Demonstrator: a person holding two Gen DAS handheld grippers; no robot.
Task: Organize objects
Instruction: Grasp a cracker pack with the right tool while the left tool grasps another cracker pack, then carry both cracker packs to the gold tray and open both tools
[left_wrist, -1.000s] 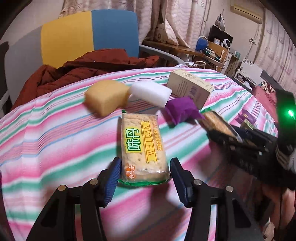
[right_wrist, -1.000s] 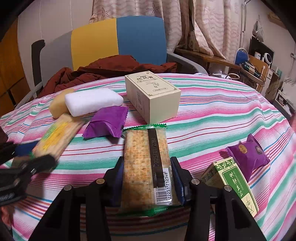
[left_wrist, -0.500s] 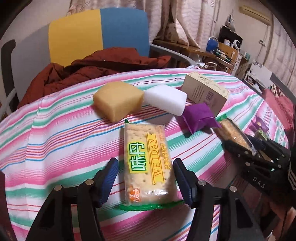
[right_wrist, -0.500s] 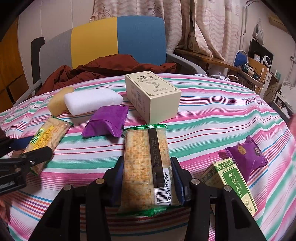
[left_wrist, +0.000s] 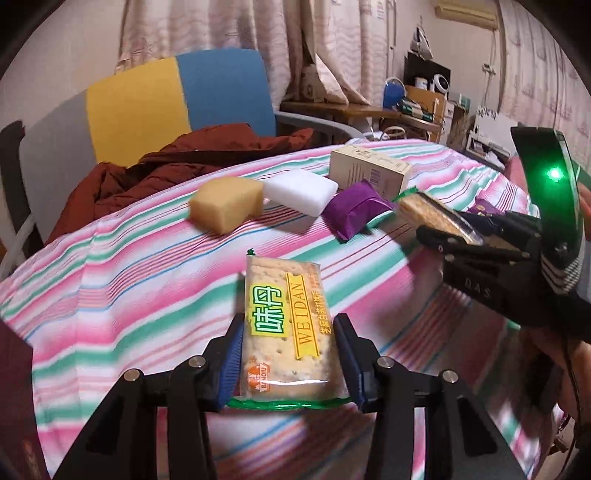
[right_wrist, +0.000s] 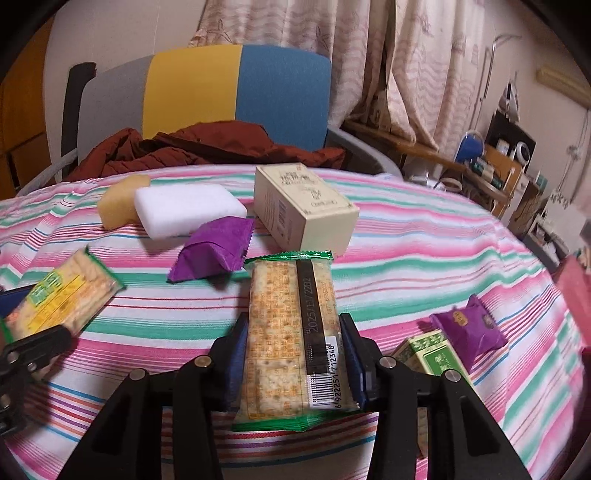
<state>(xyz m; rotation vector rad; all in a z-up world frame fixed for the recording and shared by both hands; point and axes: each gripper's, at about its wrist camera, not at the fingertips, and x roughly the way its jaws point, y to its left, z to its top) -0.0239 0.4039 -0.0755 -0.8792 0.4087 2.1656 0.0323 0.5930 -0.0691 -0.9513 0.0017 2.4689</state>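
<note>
Fingers (left_wrist: 232, 363) of the left gripper (left_wrist: 288, 363) are closed on the long sides of a cracker pack (left_wrist: 286, 325), near its tail end, with its printed face up; the right gripper (right_wrist: 293, 363) is clamped the same way on a second cracker pack (right_wrist: 291, 339), seam side up. Both packs look held just above the striped surface (left_wrist: 110, 280), though whether their far ends touch it I cannot tell. Such a pack should be light, stiff along its length from the stacked crackers, slick in its clear film and brittle inside, so a squeeze across the flat sides near the middle would seem safer than one at the crimped green ends, and it wants only gentle pressure. On the left pack I read "WEIDAN" in red on a yellow band, two large Chinese characters on a green label, and a small "BANOU"-like mark at the bottom. The right pack shows a printed date, "2025/11/2282", and a barcode with digits ending "712348". Beyond them lie a yellow sponge (left_wrist: 225, 203), a white sponge (left_wrist: 301, 192), a purple sachet (right_wrist: 214, 251) and a cream carton (right_wrist: 306, 206) whose lettering is too small to read. Right of the right gripper sit a green box (right_wrist: 432, 358) and a second purple sachet (right_wrist: 469, 328), touching each other.
</note>
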